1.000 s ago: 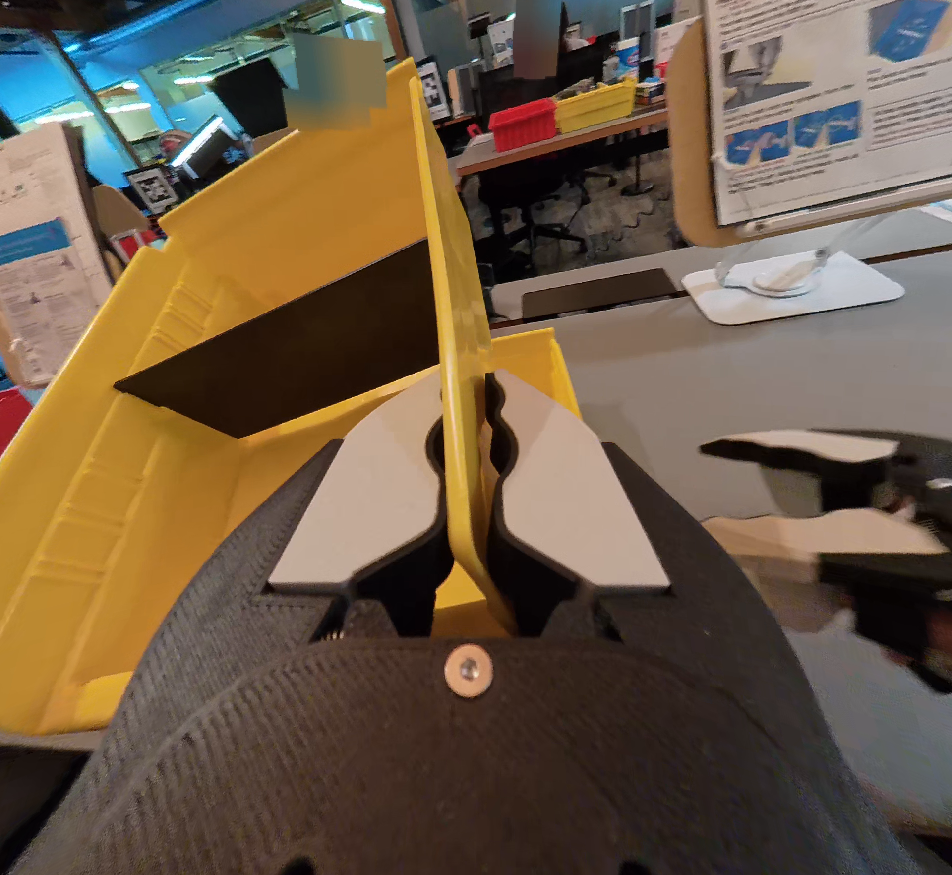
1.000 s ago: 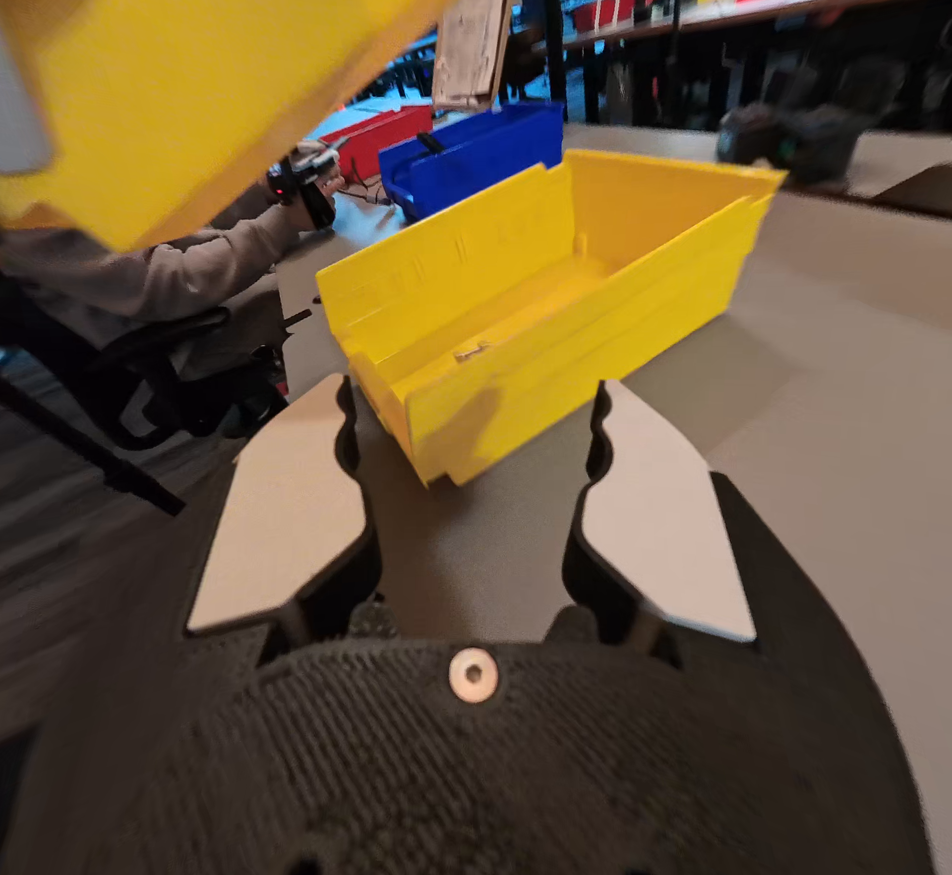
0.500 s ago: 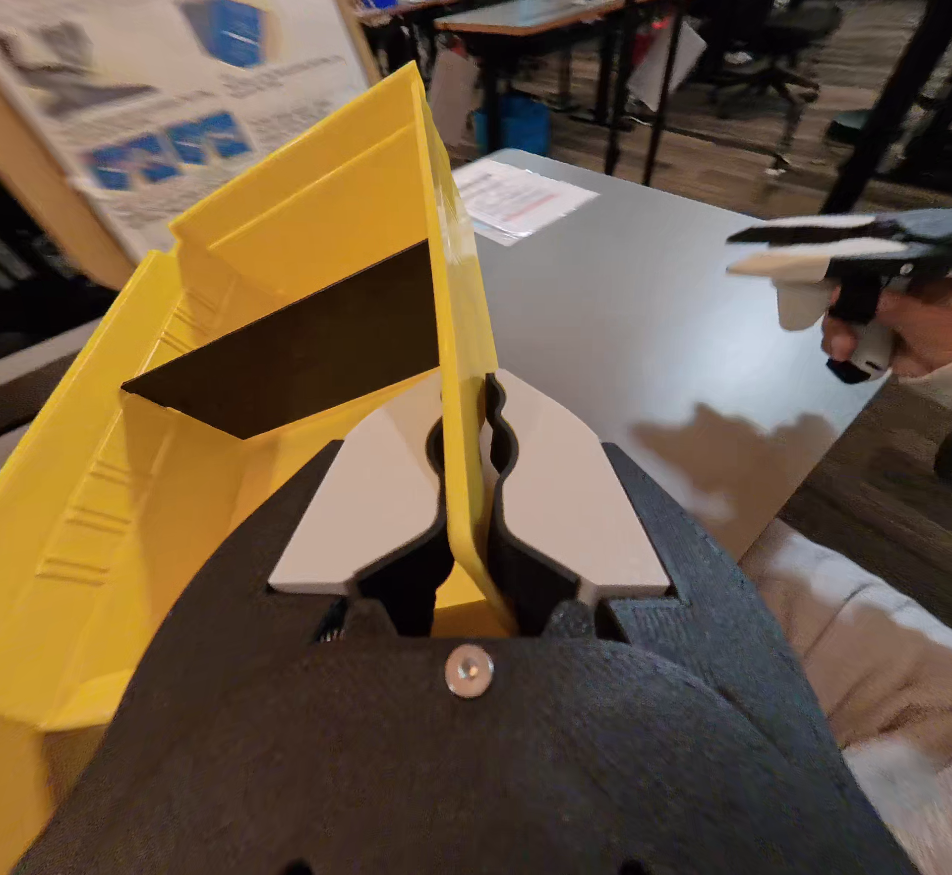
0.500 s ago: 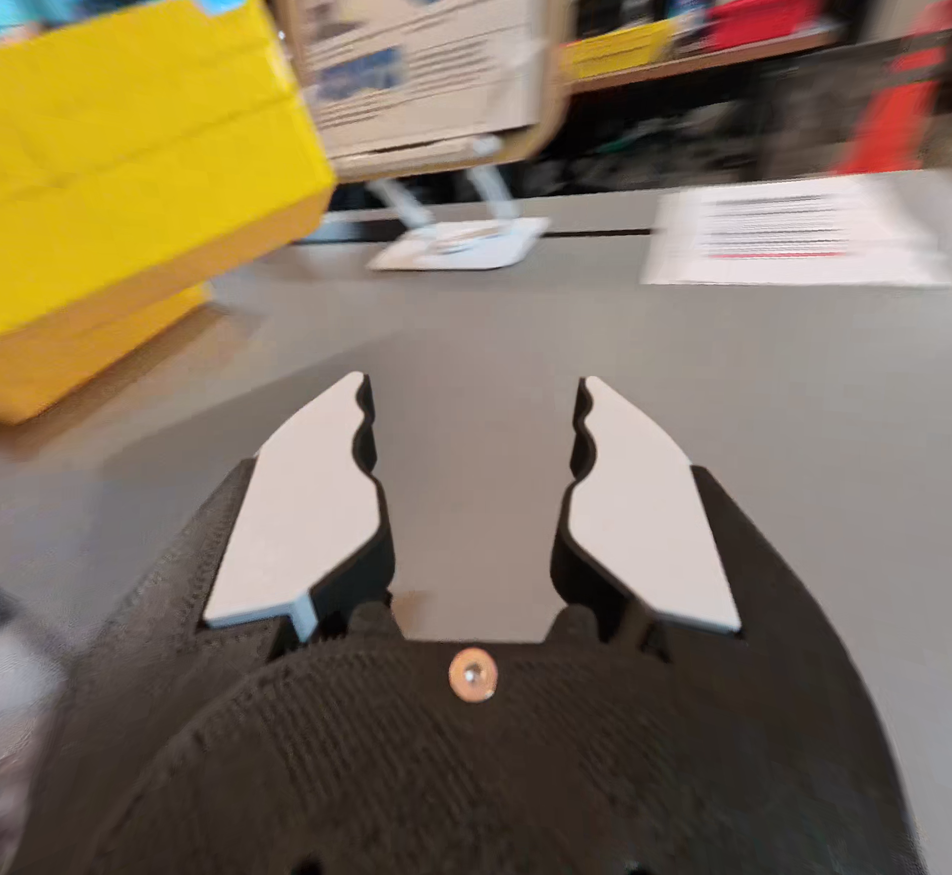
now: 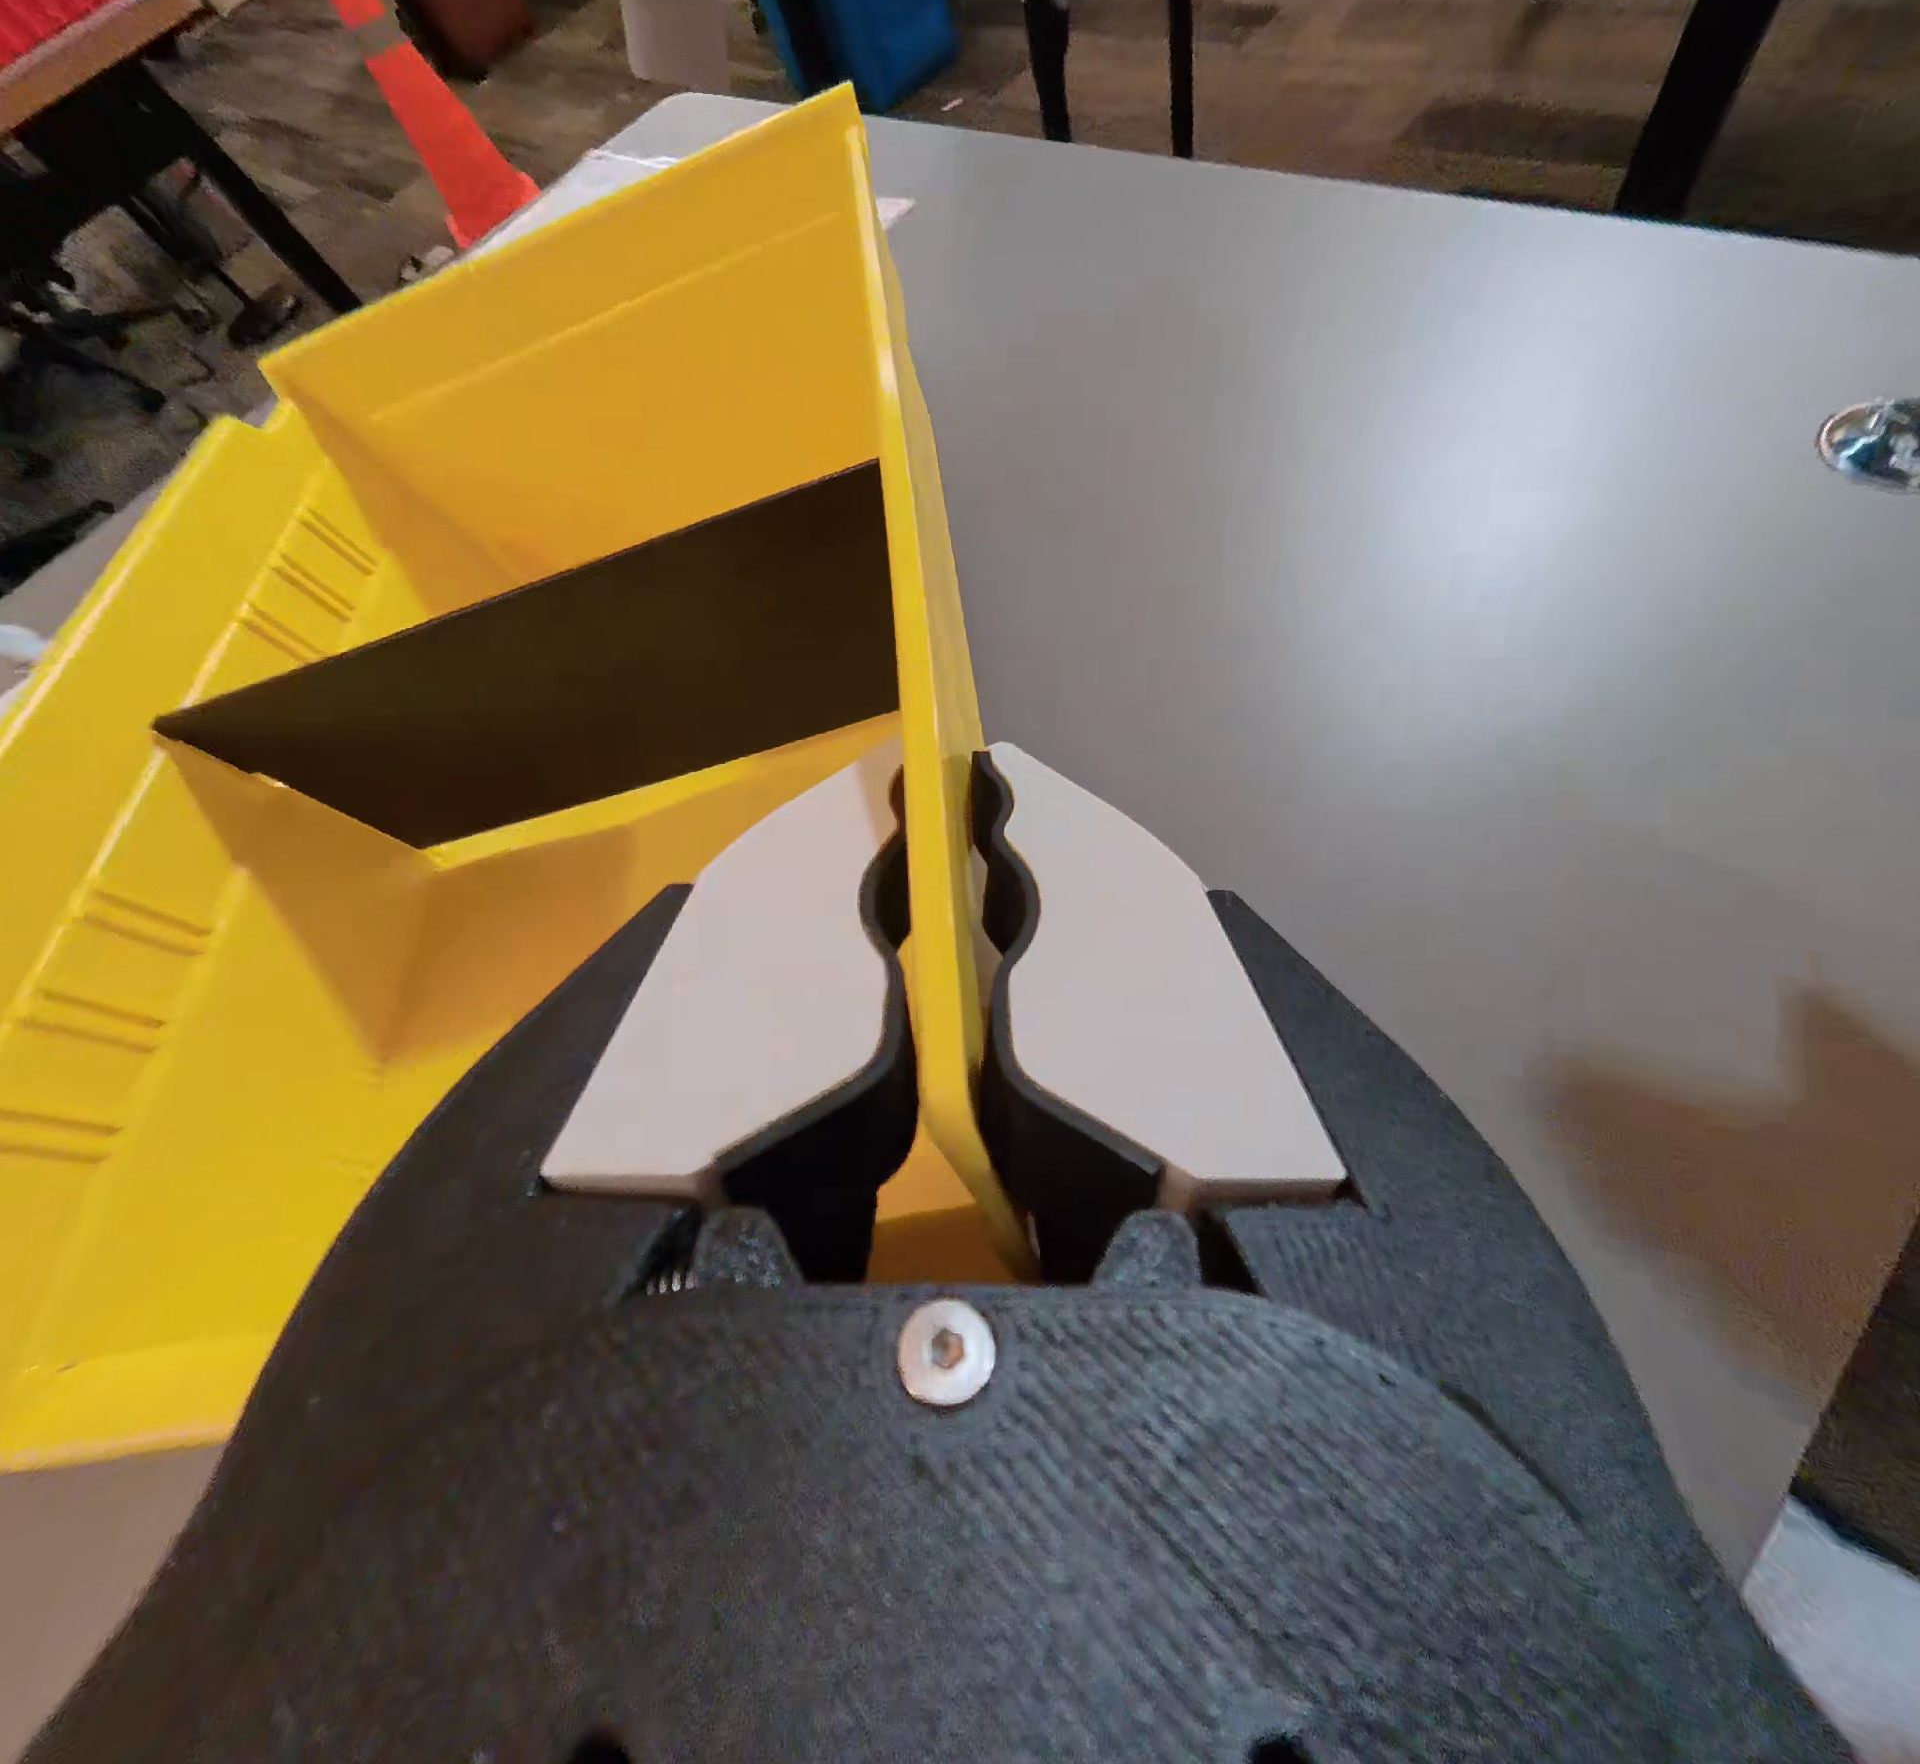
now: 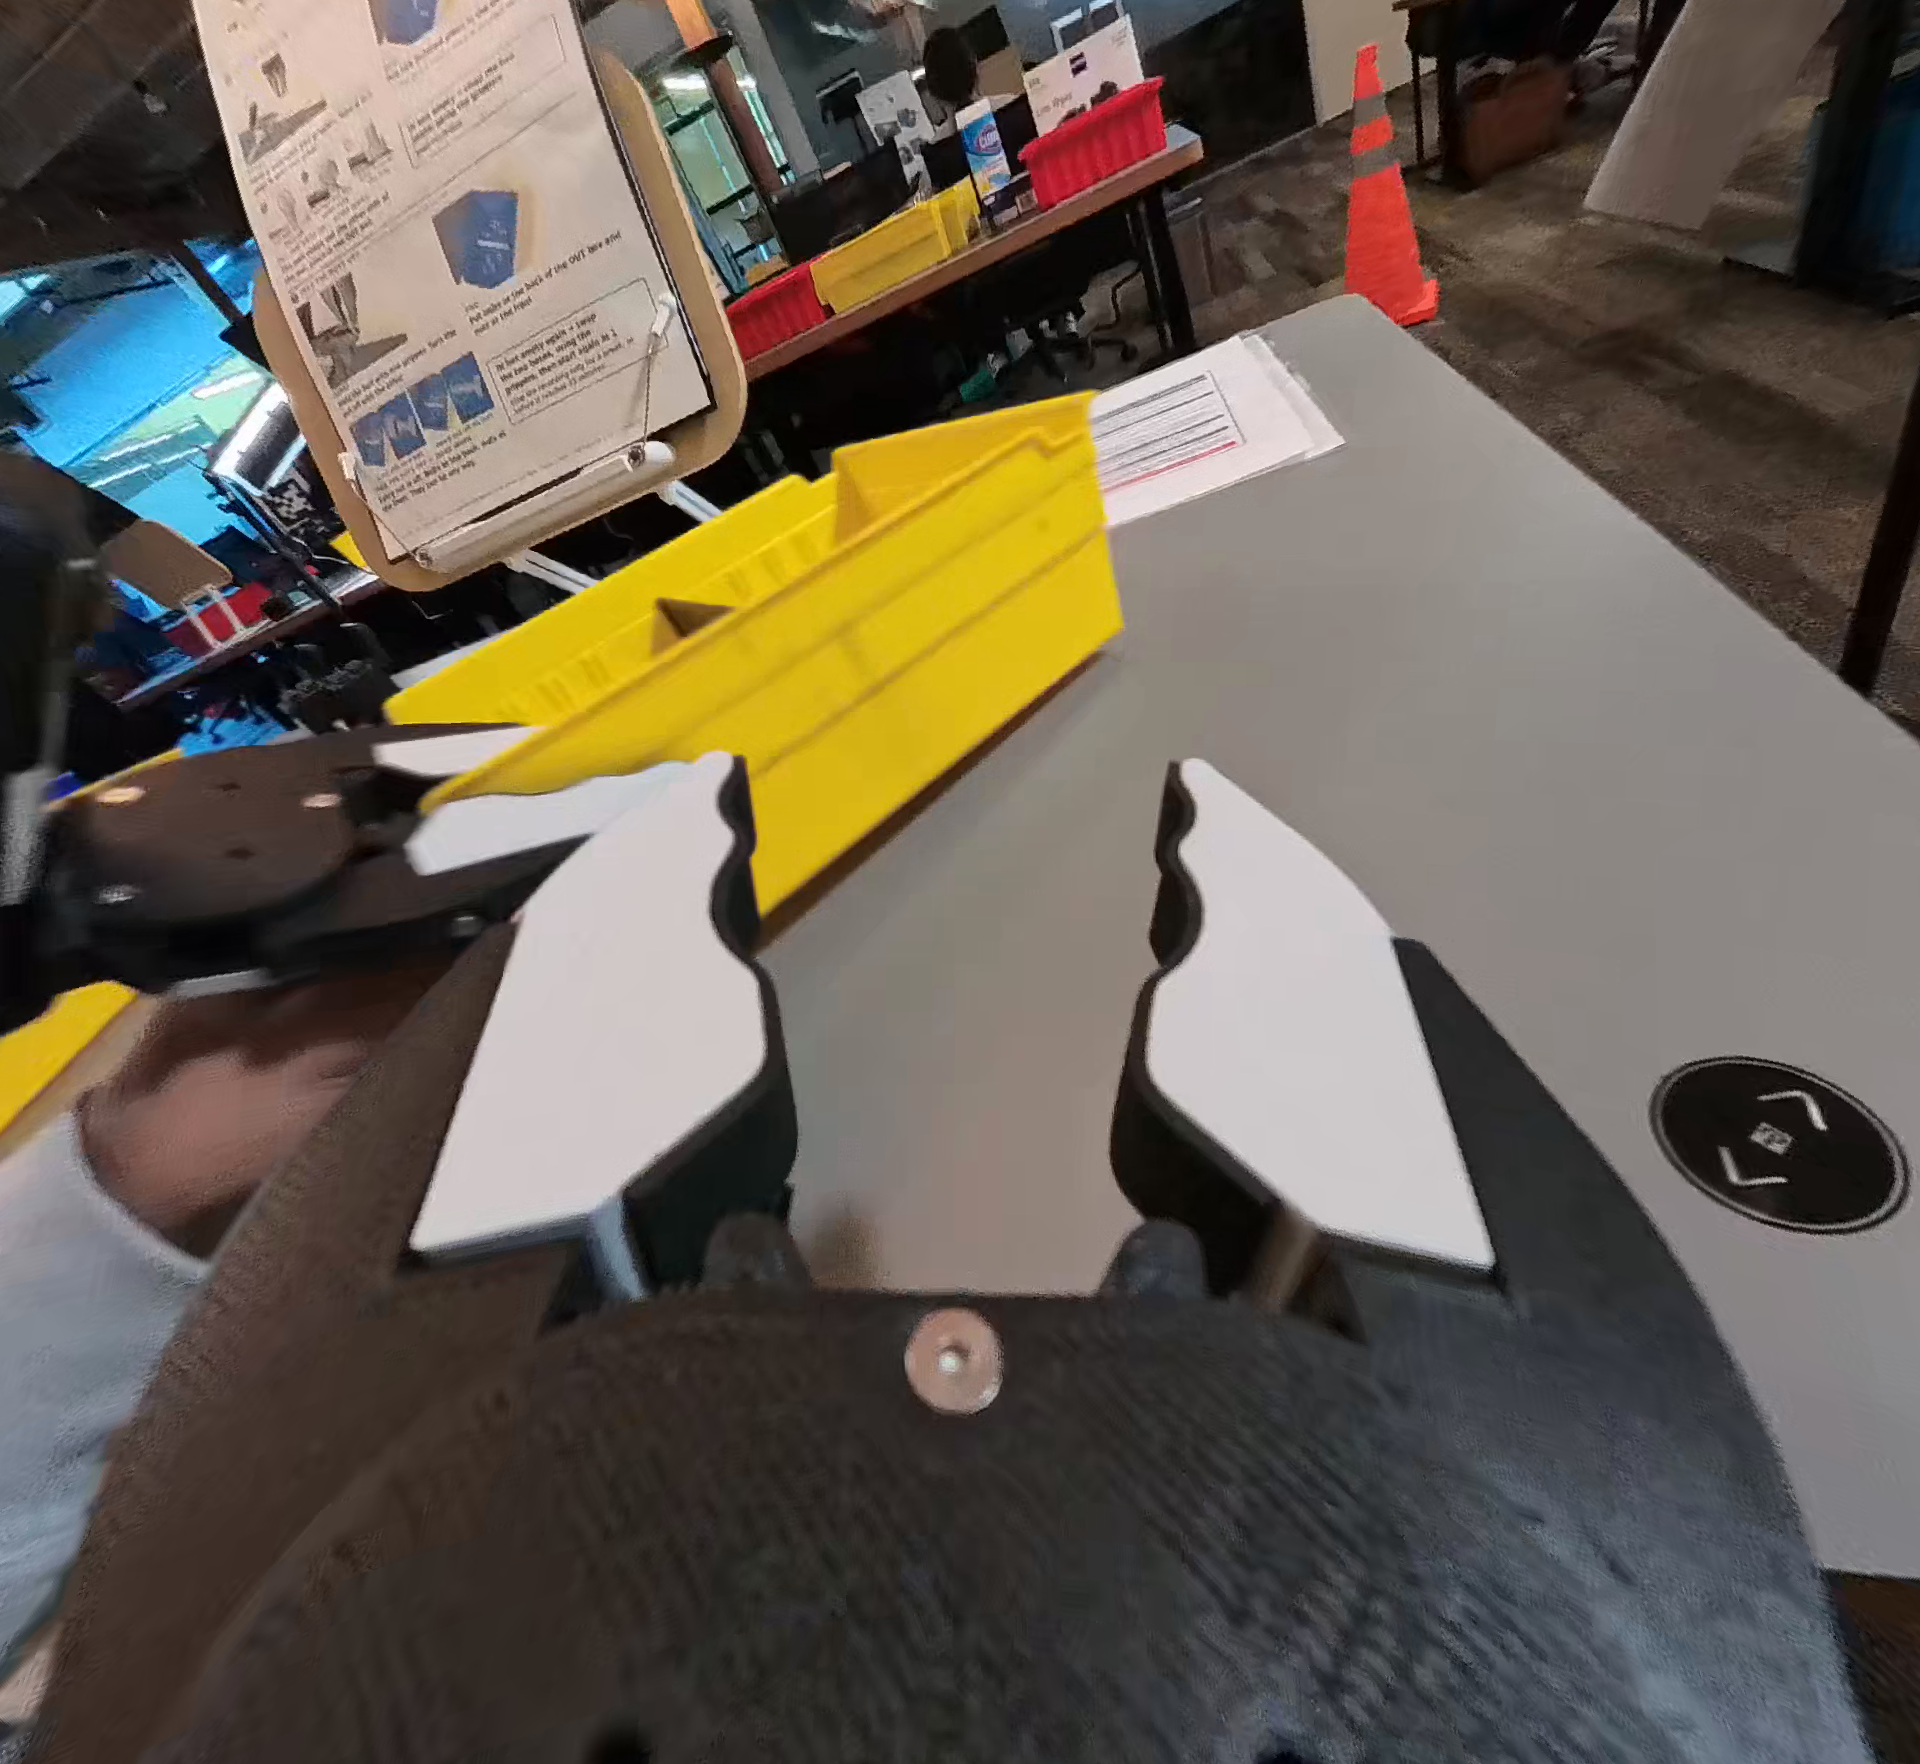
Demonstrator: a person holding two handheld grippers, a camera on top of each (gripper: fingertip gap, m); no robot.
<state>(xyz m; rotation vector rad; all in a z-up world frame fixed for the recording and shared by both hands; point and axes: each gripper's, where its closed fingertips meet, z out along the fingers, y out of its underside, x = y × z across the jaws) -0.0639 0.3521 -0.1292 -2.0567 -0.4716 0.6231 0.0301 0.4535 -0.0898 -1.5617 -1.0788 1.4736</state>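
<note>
At lower centre of the left wrist view, the left tool (image 5: 943, 935) is clenched on the right side wall of one yellow bin (image 5: 582, 426), a pad on each face of the wall. One black divider (image 5: 582, 675) crosses the bin's interior. The bin occupies the left half of that frame, over the grey table (image 5: 1403, 571); whether its base touches cannot be told. Judged from its thin moulded plastic, the bin is light, stiff and smooth; the wall or rim suits a pinch. In the right wrist view the right tool (image 6: 956, 883) is released and holds nothing, just beside the bin. One orange cone (image 6: 1382, 197) stands at upper right.
</note>
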